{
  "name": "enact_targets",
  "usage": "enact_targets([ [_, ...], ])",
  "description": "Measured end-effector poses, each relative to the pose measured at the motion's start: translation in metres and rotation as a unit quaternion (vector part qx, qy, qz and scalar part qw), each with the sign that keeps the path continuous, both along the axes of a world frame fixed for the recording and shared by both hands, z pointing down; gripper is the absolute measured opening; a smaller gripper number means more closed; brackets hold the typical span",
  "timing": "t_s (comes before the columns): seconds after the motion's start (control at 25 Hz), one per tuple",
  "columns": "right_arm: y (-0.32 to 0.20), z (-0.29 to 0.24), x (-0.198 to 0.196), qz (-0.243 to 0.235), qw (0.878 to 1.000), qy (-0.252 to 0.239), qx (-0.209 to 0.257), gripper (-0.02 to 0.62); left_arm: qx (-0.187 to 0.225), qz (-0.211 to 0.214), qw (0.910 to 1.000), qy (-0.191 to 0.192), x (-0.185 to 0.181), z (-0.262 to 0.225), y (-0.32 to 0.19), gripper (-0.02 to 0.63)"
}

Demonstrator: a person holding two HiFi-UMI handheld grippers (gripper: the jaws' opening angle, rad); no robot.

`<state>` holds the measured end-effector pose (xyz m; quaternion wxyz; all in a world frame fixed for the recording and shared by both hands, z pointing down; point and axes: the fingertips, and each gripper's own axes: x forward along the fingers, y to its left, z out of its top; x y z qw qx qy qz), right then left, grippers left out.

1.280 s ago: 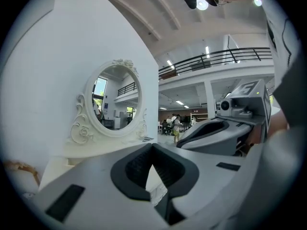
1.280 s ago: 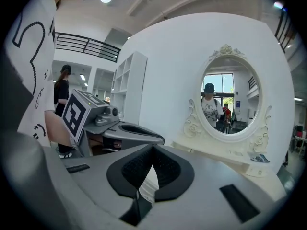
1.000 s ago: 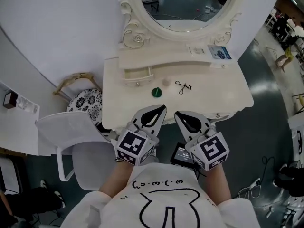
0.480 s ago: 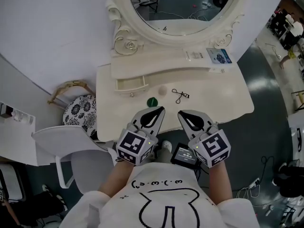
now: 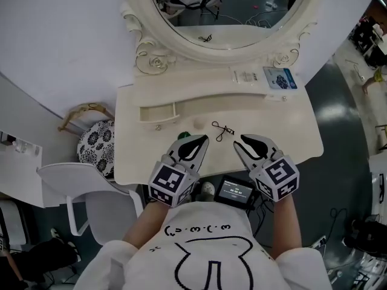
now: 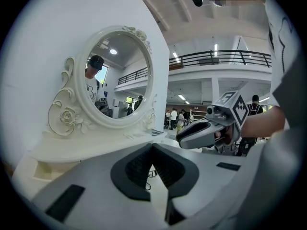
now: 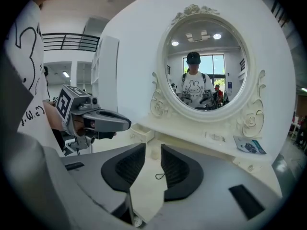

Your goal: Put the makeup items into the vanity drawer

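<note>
The cream vanity table (image 5: pixel 284 122) carries a black eyelash curler (image 5: pixel 222 129), a pale round puff (image 5: pixel 198 124) and a small green item (image 5: pixel 183 136). The green item is partly hidden by my left gripper (image 5: pixel 203 138). A small drawer (image 5: pixel 157 112) stands pulled out at the back left. My left gripper (image 6: pixel 152 145) is shut and holds nothing. My right gripper (image 5: pixel 239 139) hovers just right of the curler. In the right gripper view its jaws (image 7: pixel 153 145) have just been opening, with nothing between them. The curler's loop (image 7: pixel 159 176) and the puff (image 7: pixel 154 153) lie on the table beyond their gap.
An oval mirror (image 5: pixel 224 5) in an ornate frame rises behind the table. A blue leaflet (image 5: pixel 279 77) lies on its shelf. A white chair (image 5: pixel 91 189) and a floral stool (image 5: pixel 97 141) stand at the left. A small screen device (image 5: pixel 234 191) hangs at the person's waist.
Both grippers have moved forward over the table's front edge, closer to the items. The right jaws have parted slightly. The left gripper stays shut.
</note>
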<state>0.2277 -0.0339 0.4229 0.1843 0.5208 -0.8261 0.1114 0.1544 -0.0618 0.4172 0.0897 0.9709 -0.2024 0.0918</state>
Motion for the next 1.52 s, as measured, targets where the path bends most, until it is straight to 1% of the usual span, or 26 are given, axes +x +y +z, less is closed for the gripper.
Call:
enact_targets([
  [0.08,-0.002,0.014,0.009,-0.009,1.000,-0.003,-0.027,0.184,-0.003,-0.002,1.0000,-0.003,0.005,0.005,-0.004,-0.006],
  [0.12,-0.004,0.021,0.013,-0.013,0.999,0.003,-0.036,0.196,-0.005,-0.003,1.0000,-0.005,0.007,0.008,-0.006,-0.006],
  [0.16,-0.005,0.028,0.018,-0.017,0.999,0.014,-0.041,0.193,-0.007,-0.003,1.0000,-0.007,0.010,0.010,-0.008,-0.006],
  [0.2,-0.008,0.035,0.024,-0.018,0.999,0.027,-0.043,0.171,-0.008,-0.003,0.9999,-0.008,0.012,0.012,-0.009,-0.006],
  [0.24,-0.011,0.041,0.029,-0.017,0.998,0.036,-0.045,0.100,-0.010,-0.004,0.9999,-0.010,0.014,0.014,-0.011,-0.006],
  [0.28,-0.014,0.048,0.034,-0.014,0.998,0.038,-0.050,0.047,-0.012,-0.006,0.9998,-0.011,0.015,0.016,-0.013,-0.006],
  [0.44,-0.026,0.085,0.044,-0.008,0.996,0.015,-0.092,0.046,-0.021,-0.012,0.9994,-0.025,0.018,0.027,-0.018,-0.006],
  [0.6,-0.037,0.123,0.047,-0.010,0.991,0.007,-0.135,0.055,-0.031,-0.019,0.9988,-0.034,0.018,0.037,-0.024,-0.006],
  [0.84,-0.051,0.156,0.047,-0.014,0.985,0.007,-0.172,0.066,-0.042,-0.032,0.9976,-0.046,0.012,0.048,-0.030,-0.006],
  [1.12,-0.059,0.169,0.044,-0.026,0.982,0.014,-0.187,0.064,-0.049,-0.049,0.9963,-0.052,0.007,0.055,-0.035,-0.006],
  [1.16,-0.059,0.168,0.044,-0.027,0.982,0.014,-0.187,0.012,-0.049,-0.051,0.9961,-0.052,0.007,0.055,-0.036,-0.006],
  [1.36,-0.060,0.160,0.042,-0.036,0.982,-0.014,-0.182,-0.003,-0.049,-0.056,0.9959,-0.052,0.009,0.055,-0.035,-0.006],
  [1.52,-0.059,0.150,0.039,-0.050,0.983,-0.011,-0.174,-0.006,-0.048,-0.062,0.9956,-0.051,0.010,0.053,-0.034,-0.006],
])
